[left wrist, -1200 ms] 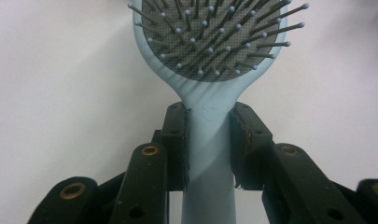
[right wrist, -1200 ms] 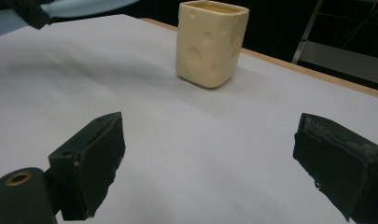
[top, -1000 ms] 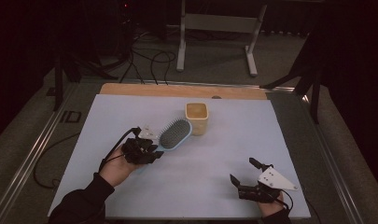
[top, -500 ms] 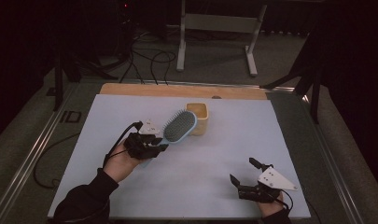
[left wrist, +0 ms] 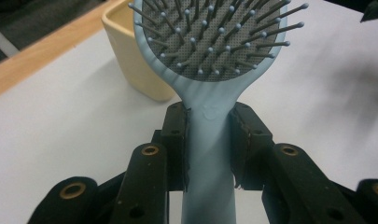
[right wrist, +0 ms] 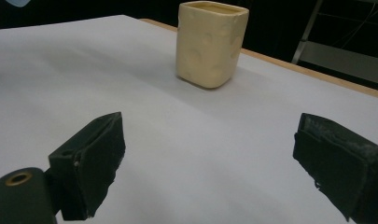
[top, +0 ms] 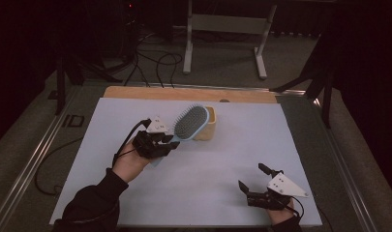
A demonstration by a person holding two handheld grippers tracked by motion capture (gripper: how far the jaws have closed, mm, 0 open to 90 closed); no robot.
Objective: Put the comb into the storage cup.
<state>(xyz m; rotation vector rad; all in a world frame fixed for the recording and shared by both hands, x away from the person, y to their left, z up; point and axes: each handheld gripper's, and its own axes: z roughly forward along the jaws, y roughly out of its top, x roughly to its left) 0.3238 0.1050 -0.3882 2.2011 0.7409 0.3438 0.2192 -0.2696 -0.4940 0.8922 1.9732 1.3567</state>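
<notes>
The big white counter holds a yellow cup near its far edge. The blue hairbrush is up in the air, just beside the cup, with its bristles facing up. The left claw pinches the brush by its thin handle, one jaw on each side. The right claw is spread wide and holds nothing, low over the near part of the counter, well apart from the cup.

The handle looks smooth, so the heavy brush head might twist or slip down in the pinch. The brush head could also bump the cup and tip it.

I can read no words or labels anywhere.
</notes>
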